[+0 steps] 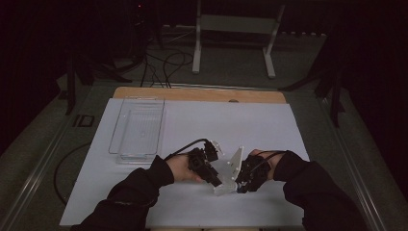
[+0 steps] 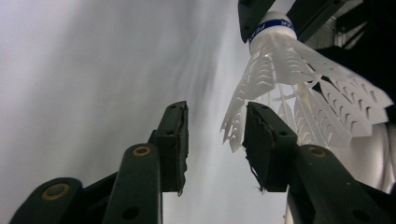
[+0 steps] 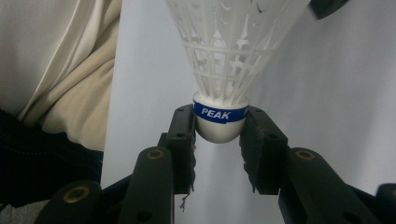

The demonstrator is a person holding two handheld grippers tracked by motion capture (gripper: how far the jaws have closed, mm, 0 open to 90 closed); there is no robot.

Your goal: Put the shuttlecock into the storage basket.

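Observation:
A white plastic shuttlecock (image 3: 224, 46) with a blue band reading PEAK is held by its rounded cork between the pads of my right gripper (image 3: 219, 122), skirt pointing away from it. In the left gripper view the shuttlecock (image 2: 299, 70) hangs at the upper right. My left gripper (image 2: 215, 112) stands open, its right jaw tip just beside the lower edge of the skirt, with nothing pressed between the pads. In the high view both hands meet at the front middle of the white sheet (image 1: 269, 125), the left gripper (image 1: 216, 180) facing the right gripper (image 1: 243, 183), with the shuttlecock (image 1: 224, 188) between them.
A clear plastic tray (image 1: 139, 127) lies on the back left of the sheet. The wooden table edge (image 1: 199, 94) runs behind it. A white metal stand (image 1: 235, 29) and cables (image 1: 163, 65) are on the floor beyond. Cream fabric (image 3: 60, 60) is close at the left of the right gripper view.

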